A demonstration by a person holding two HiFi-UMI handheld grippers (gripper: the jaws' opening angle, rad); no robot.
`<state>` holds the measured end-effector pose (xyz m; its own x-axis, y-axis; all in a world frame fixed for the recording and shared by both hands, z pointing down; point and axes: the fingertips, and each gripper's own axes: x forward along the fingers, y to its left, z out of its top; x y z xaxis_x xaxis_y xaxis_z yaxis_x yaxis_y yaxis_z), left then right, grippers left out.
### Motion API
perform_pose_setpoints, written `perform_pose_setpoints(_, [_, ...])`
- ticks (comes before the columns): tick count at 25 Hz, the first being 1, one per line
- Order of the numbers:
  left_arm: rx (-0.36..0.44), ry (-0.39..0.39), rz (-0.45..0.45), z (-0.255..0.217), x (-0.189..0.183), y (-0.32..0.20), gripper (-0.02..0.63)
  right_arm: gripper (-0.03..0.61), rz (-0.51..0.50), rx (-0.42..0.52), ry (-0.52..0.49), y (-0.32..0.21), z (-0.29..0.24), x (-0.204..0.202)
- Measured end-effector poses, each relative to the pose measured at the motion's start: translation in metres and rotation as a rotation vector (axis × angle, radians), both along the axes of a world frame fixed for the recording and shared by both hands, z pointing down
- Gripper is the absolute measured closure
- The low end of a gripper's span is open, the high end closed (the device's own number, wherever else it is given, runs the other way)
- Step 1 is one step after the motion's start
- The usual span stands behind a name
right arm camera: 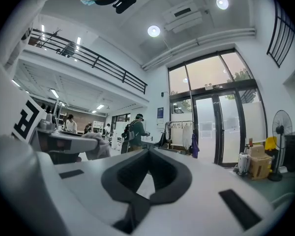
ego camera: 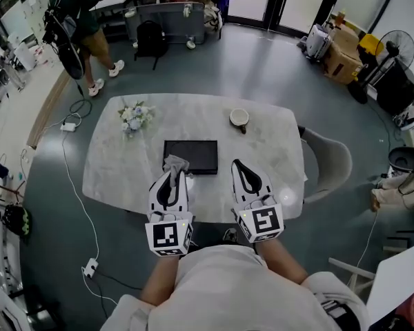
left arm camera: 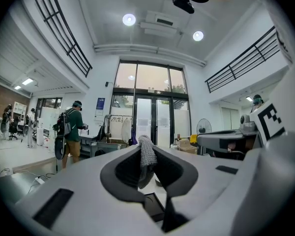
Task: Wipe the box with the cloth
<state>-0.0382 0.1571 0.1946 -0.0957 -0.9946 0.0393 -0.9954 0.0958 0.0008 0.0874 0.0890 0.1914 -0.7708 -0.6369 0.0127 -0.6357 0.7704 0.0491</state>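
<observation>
Pinching a crumpled grey knit cloth [ego camera: 175, 163], the left gripper [ego camera: 174, 174] poises it, perhaps touching, over the flat black box [ego camera: 197, 154] just ahead, ready to wipe; the right gripper [ego camera: 237, 164] hangs closed, empty.

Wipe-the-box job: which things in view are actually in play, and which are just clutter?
In play:
- cloth, pinched in the left gripper
- black box, which the cloth overlaps at one corner

Lying about:
- flowers
- cup
- chair
- right gripper, shut on nothing
</observation>
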Motion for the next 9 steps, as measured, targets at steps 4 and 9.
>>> perform_pose_setpoints(4, [0.000, -0.003, 0.007, -0.0004, 0.0041, -0.0019, 0.554, 0.552, 0.007, 0.004, -0.003, -0.0010, -0.0020, 0.0039])
perform_pose_setpoints(9, [0.009, -0.010, 0.021, 0.0002, 0.0032, -0.0100, 0.554, 0.552, -0.004, 0.028, -0.007, -0.0052, -0.0053, -0.0039])
